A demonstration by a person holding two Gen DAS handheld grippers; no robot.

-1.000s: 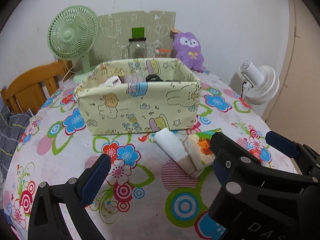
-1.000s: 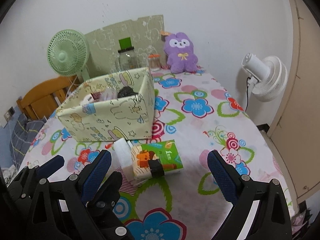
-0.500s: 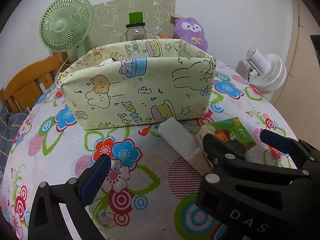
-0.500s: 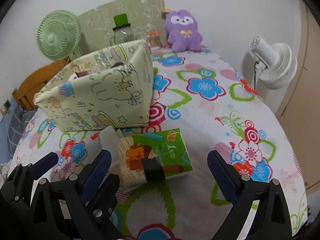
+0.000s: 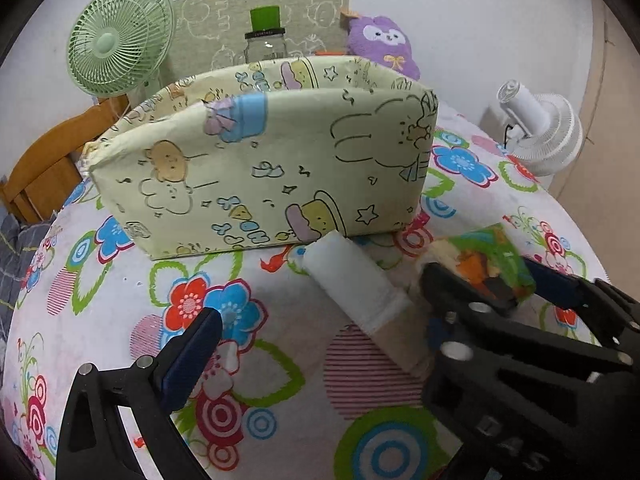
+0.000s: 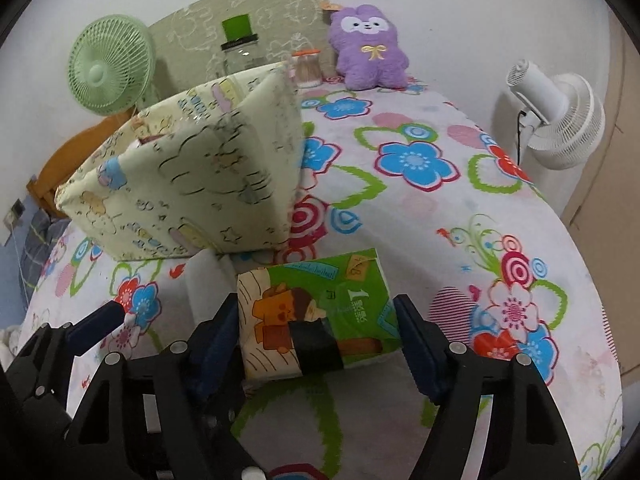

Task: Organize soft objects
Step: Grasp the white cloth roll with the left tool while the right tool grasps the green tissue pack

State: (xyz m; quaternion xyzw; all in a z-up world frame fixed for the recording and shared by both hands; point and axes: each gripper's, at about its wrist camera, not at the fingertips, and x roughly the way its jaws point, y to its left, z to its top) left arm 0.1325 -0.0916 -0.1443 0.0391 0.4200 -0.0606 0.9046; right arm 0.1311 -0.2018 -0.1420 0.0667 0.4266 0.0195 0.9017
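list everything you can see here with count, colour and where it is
tissue pack: 1, green and cream with black band, on the tablecloth between the right fingers
white roll: 1, white with tan end, lying left of the tissue pack, in front of the box
storage box: 1, pale yellow cartoon print, centre of table
plush toy: 1, purple, back of table by the wall
desk fan: 1, green, back left
white fan: 1, white, beyond the table's right edge
glass jar: 1, clear with green top, behind the box
tablecloth: 1, white with bright flowers
chair: 1, wooden, far left
left gripper: 1, black with blue pads, open
right gripper: 1, black with blue pads, open around the tissue pack
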